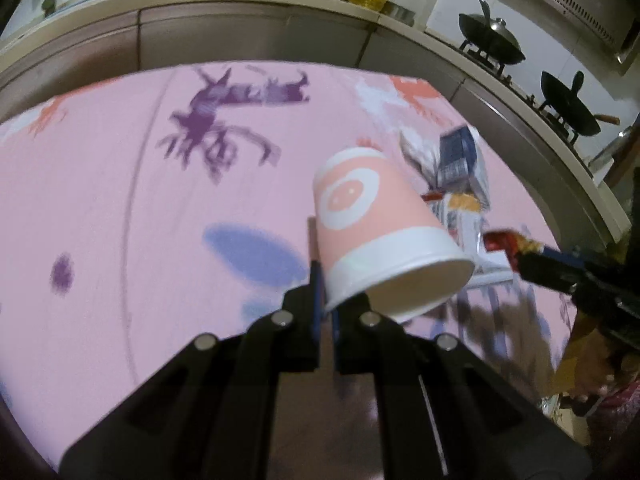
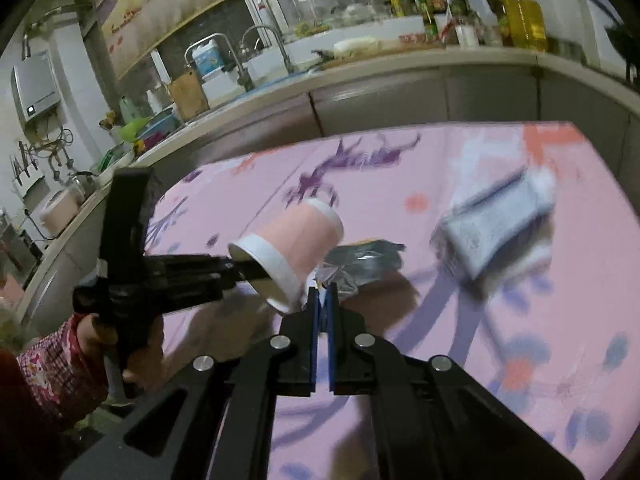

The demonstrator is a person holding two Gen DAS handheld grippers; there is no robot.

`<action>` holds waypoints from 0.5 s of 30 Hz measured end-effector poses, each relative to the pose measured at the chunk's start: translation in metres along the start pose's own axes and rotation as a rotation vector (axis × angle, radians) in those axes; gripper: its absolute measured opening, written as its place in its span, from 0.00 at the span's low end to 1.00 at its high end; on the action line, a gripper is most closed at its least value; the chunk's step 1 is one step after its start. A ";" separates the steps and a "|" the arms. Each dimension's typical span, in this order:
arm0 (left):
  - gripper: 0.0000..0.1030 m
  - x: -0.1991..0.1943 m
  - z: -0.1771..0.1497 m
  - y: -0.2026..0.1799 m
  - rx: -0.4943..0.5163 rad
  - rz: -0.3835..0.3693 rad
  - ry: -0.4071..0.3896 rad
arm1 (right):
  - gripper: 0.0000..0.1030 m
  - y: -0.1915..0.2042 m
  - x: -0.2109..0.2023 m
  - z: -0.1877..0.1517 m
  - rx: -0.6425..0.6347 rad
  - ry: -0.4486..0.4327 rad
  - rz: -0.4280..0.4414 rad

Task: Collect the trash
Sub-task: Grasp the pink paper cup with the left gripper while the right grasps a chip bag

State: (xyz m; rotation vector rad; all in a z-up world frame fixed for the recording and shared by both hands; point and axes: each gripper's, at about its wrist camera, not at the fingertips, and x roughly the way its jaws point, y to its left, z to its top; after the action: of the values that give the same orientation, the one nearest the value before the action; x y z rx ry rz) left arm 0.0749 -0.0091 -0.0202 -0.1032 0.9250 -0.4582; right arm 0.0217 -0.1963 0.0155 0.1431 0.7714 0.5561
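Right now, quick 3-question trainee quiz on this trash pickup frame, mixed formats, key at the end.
1. True or false: the left tongs are shut on the rim of the pink paper cup.
2. Multiple choice: what do the right tongs pinch? A) a spoon B) a crinkled silvery wrapper C) nothing
3. Short answer: which piece of trash is left lying on the pink tablecloth, untouched by either tongs?

Key:
1. True; the cup is tipped, mouth toward the camera.
2. B.
3. The flattened blue-and-white carton.
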 end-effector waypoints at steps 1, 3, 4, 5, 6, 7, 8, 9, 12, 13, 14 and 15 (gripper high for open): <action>0.03 -0.004 -0.006 0.000 0.000 0.002 0.004 | 0.01 0.001 -0.003 -0.011 0.020 0.007 0.002; 0.03 -0.014 -0.022 -0.004 0.008 0.012 0.008 | 0.01 0.001 -0.008 -0.029 0.031 0.014 -0.012; 0.04 -0.017 -0.028 -0.005 0.012 0.016 0.007 | 0.01 -0.001 -0.011 -0.037 0.037 0.024 -0.021; 0.04 -0.021 -0.033 -0.008 0.014 0.017 0.006 | 0.01 -0.003 -0.012 -0.043 0.045 0.037 -0.024; 0.04 -0.023 -0.037 -0.011 0.015 0.018 0.006 | 0.01 -0.005 -0.014 -0.051 0.060 0.053 -0.030; 0.04 -0.025 -0.041 -0.014 0.017 0.020 0.006 | 0.02 -0.007 -0.016 -0.056 0.069 0.057 -0.038; 0.04 -0.027 -0.045 -0.016 0.019 0.027 0.007 | 0.03 -0.010 -0.018 -0.063 0.088 0.068 -0.054; 0.04 -0.027 -0.046 -0.019 0.023 0.032 0.009 | 0.06 -0.013 -0.018 -0.069 0.107 0.076 -0.052; 0.04 -0.026 -0.050 -0.025 0.037 0.045 0.022 | 0.27 -0.026 -0.018 -0.082 0.202 0.093 -0.016; 0.04 -0.026 -0.050 -0.026 0.039 0.048 0.026 | 0.37 -0.028 -0.018 -0.083 0.217 0.095 -0.011; 0.04 -0.026 -0.050 -0.027 0.040 0.051 0.030 | 0.54 -0.030 -0.019 -0.087 0.232 0.092 -0.008; 0.04 -0.026 -0.050 -0.028 0.040 0.052 0.035 | 0.58 -0.030 -0.021 -0.088 0.230 0.083 -0.013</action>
State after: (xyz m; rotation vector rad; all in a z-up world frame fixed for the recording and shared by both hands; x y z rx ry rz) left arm 0.0132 -0.0179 -0.0234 -0.0342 0.9504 -0.4313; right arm -0.0398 -0.2394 -0.0439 0.3283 0.9161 0.4618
